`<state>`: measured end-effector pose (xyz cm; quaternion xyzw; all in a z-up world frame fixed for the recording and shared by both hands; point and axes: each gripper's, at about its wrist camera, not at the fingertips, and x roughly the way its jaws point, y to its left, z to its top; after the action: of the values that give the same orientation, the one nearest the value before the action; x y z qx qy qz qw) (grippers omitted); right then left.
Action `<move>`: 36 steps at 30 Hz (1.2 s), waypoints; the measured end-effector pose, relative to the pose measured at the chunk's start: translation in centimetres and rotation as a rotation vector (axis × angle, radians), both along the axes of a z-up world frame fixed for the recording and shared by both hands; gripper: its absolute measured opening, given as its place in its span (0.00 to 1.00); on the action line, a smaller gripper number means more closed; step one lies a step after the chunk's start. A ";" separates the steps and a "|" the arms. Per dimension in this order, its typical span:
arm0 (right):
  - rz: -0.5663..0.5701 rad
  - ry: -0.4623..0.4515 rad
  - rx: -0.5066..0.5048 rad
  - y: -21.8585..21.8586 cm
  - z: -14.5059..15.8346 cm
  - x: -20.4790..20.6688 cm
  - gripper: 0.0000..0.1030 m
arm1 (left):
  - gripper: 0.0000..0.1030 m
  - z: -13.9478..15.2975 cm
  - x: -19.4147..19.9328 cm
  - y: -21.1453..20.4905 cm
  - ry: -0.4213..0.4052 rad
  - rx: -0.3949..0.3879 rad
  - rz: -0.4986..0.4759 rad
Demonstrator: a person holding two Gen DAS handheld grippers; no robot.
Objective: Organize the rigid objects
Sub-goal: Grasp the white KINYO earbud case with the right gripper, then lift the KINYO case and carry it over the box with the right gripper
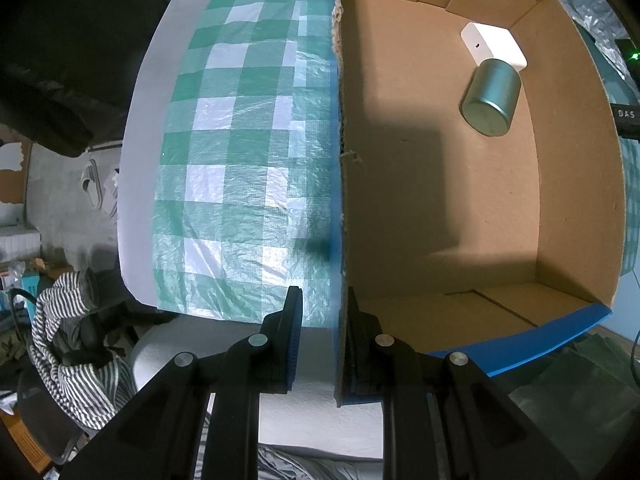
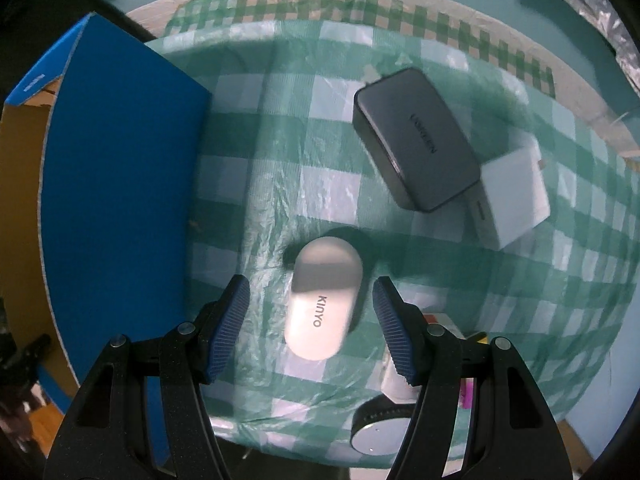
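From the left wrist view, the green-and-white checked cloth [image 1: 240, 152] covers the bench on the left, and the cardboard box [image 1: 576, 184], brown inside and blue outside, stands on the right. The left tool [image 1: 324, 304] points down over the box's near left wall; its jaws are drawn in narrow and clamp that wall between the pads. Inside the box, toward the far right corner, a metal tin [image 1: 490, 98] lies on its side on the floor, touching a white adapter [image 1: 494, 44] just behind it. The rest of the box floor is bare cardboard, partly in shadow.

From the right wrist view, the blue outer side of the box [image 2: 120, 208] fills the left. To its right the checked cloth [image 2: 256, 184] spreads over the round bench. The right tool [image 2: 310, 306] hangs over a white oval case [image 2: 324, 300] marked KINYO; its jaws stand about half open on either side of the case, and neither pad touches it. Farther right and away from the tool lies a dark grey charger [image 2: 416, 140], resting partly on a white plug block [image 2: 512, 196]. Low on the right, behind the tool's finger, sits a round dial-like object [image 2: 378, 432] with a dark ridged rim, possibly a timer; that part is too blurred to tell.
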<state>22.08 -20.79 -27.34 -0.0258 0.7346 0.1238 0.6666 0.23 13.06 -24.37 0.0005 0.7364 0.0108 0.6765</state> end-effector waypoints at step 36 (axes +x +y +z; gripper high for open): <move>0.017 -0.024 0.009 -1.4 0.4 -2.3 0.36 | 0.18 0.5 -0.1 -0.7 -0.005 -0.006 -0.023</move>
<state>19.82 -22.18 -26.91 -0.0305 0.7259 0.1325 0.6743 0.17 12.34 -23.91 0.0071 0.7348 0.0007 0.6783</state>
